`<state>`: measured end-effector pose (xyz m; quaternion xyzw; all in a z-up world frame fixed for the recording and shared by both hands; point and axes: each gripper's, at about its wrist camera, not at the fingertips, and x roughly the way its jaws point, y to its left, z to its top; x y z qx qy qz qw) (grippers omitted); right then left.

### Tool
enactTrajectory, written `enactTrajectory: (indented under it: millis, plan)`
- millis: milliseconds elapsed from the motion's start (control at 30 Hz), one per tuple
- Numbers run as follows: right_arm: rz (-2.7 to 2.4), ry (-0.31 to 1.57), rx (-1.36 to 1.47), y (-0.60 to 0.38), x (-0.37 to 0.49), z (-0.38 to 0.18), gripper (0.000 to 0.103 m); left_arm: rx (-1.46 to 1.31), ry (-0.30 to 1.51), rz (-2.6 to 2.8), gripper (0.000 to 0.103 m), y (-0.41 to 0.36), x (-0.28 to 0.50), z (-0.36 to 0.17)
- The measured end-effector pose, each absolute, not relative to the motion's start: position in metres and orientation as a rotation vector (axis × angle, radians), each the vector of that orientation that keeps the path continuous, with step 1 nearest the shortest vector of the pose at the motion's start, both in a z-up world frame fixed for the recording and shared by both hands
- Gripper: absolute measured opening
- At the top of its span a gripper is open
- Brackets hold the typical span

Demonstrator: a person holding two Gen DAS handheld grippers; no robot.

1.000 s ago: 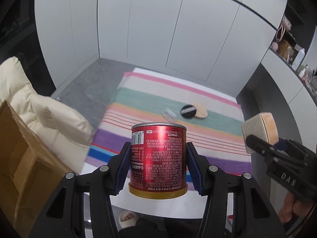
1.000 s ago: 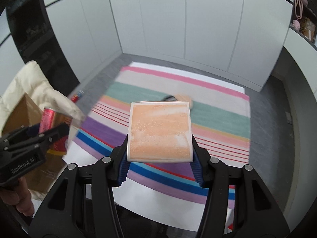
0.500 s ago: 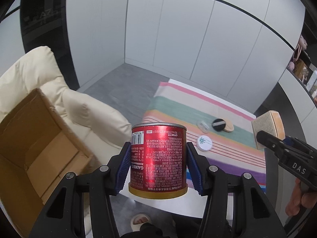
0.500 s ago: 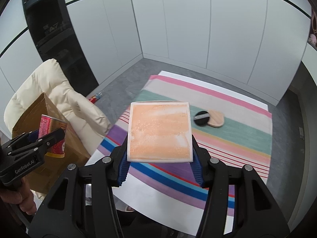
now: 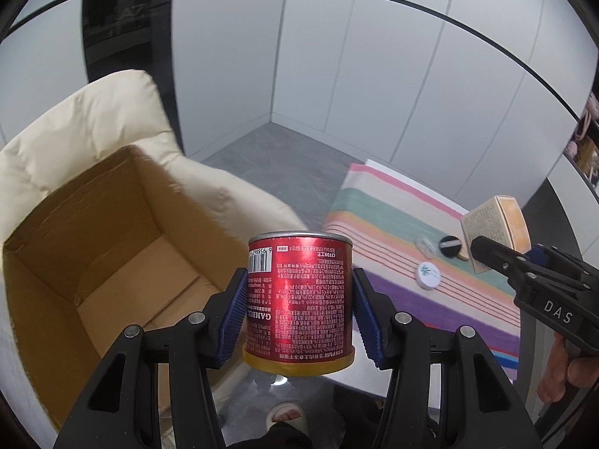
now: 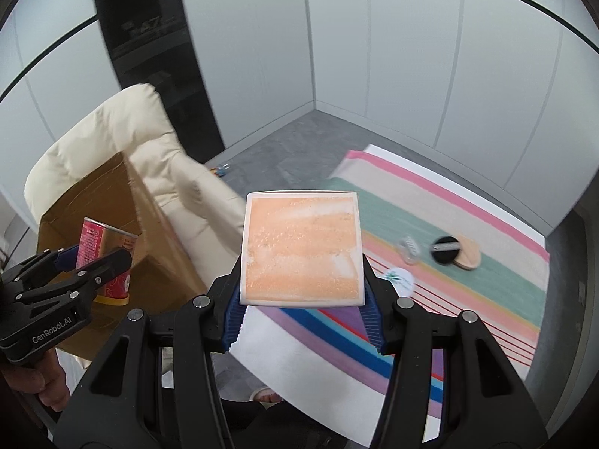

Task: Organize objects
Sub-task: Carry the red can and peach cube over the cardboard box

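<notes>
My left gripper (image 5: 299, 314) is shut on a red tin can (image 5: 299, 295) with a gold base, held upright beside the open cardboard box (image 5: 112, 247). That can (image 6: 105, 258) and the left gripper (image 6: 86, 262) also show at the left of the right wrist view, in front of the box (image 6: 112, 205). My right gripper (image 6: 301, 299) is shut on a square orange box with a white rim (image 6: 302, 249), held over the striped cloth's near edge. From the left wrist view the same orange box (image 5: 494, 224) and the right gripper (image 5: 498, 250) sit at the right.
The cardboard box rests on a cream padded armchair (image 5: 93, 127). On the striped cloth (image 6: 468, 262) lie a white round lid (image 5: 428, 275), a black puff on a tan pad (image 6: 455, 251) and a small clear piece (image 6: 409, 247). A foot (image 5: 286, 411) shows on the grey floor.
Both grippers have swung left with their loads, away from the striped cloth. The cardboard box and armchair have come from the left edge well into both views.
</notes>
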<state>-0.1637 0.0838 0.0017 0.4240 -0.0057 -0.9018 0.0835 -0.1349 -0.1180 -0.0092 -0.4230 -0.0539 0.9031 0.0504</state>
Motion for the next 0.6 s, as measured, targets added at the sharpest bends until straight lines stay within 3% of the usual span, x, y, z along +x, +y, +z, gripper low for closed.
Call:
enactTrajectory:
  millis: [600]
  plan:
    - [-2.493,0.142,1.163,-0.059,-0.165,0.005,0.055,-1.357,-0.287,2.933,0.054,-0.234,-0.085,-0.015]
